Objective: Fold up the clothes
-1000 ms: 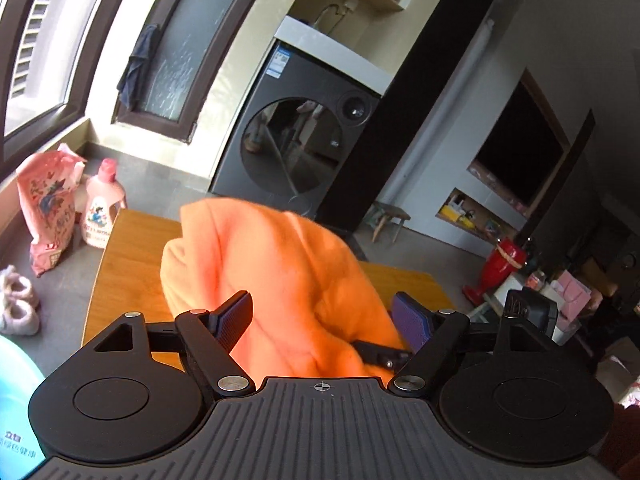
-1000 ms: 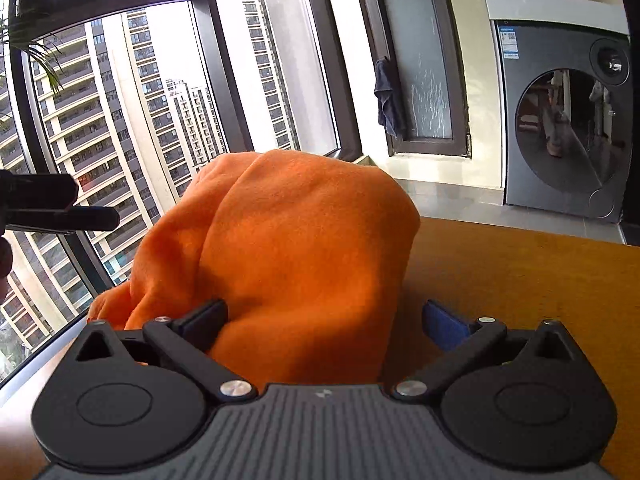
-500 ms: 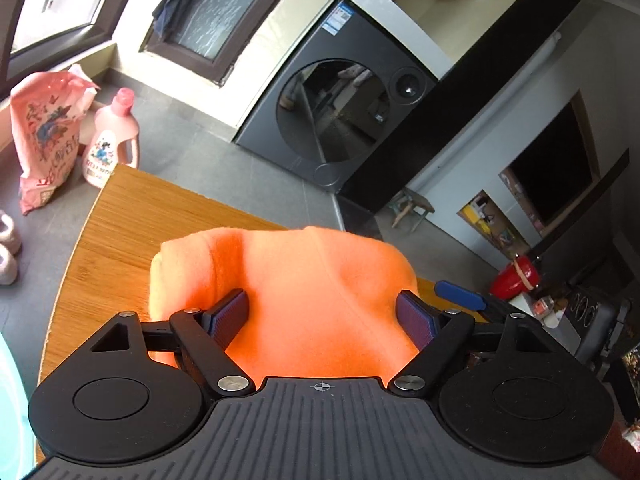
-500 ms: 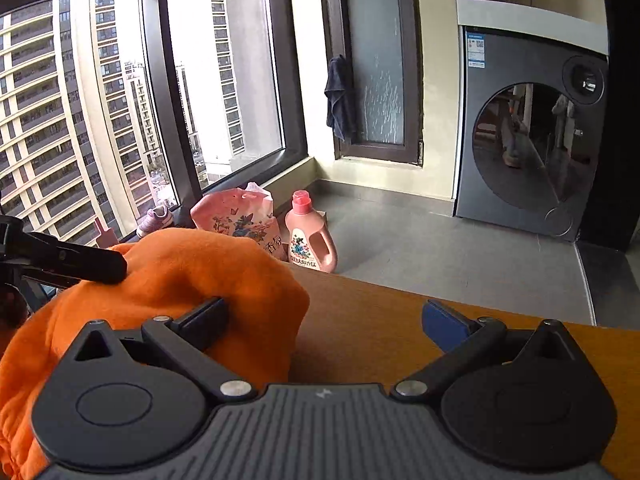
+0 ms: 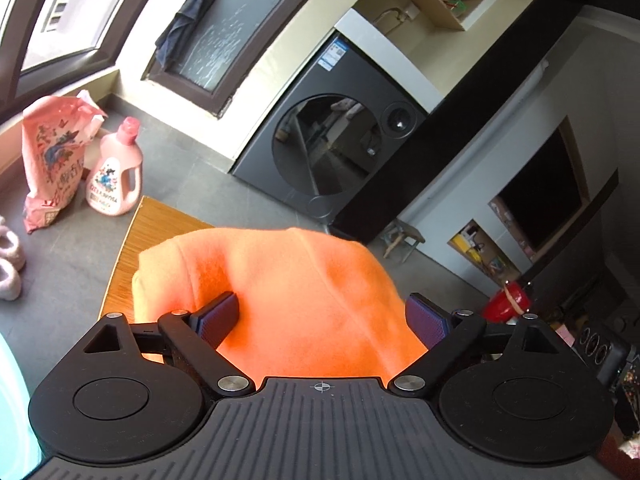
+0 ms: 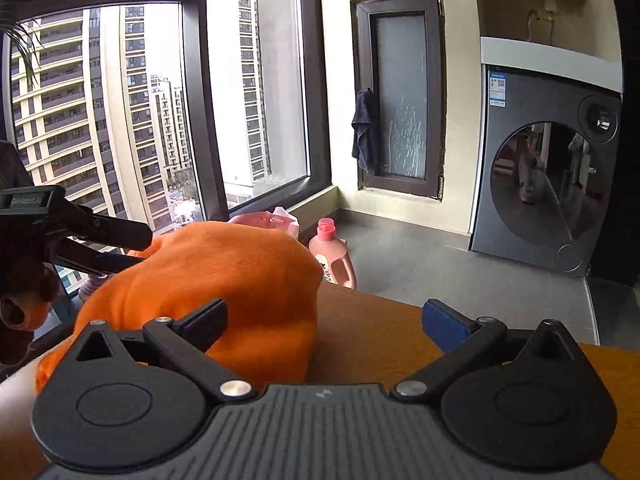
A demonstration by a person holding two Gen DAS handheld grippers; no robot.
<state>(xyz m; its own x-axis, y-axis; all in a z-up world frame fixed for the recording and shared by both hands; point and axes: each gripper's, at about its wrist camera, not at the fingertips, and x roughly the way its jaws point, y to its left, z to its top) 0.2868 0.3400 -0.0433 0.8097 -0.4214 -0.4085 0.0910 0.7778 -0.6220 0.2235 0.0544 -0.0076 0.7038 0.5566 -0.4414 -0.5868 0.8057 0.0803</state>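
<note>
An orange fleece garment (image 5: 288,280) lies bunched in a mound on the wooden table (image 5: 160,220). My left gripper (image 5: 324,316) is open, its fingers standing wide on either side of the mound. The garment also shows in the right wrist view (image 6: 224,280), low and to the left. My right gripper (image 6: 324,320) is open; its left finger (image 6: 204,320) rests against the cloth and its right finger (image 6: 444,320) is over bare wood. The left gripper's fingers reach in from the left in the right wrist view (image 6: 100,236), above the mound.
A pink detergent bottle (image 5: 116,176) and a pink bag (image 5: 52,160) stand on the floor past the table's far edge. A dark washing machine (image 5: 332,148) stands behind. A large window (image 6: 120,112) is on the left. Pink slippers (image 5: 8,272) lie on the floor.
The orange garment has dropped from a tall raised heap to a lower mound on the table. Both grippers have stayed open and shifted only a little.
</note>
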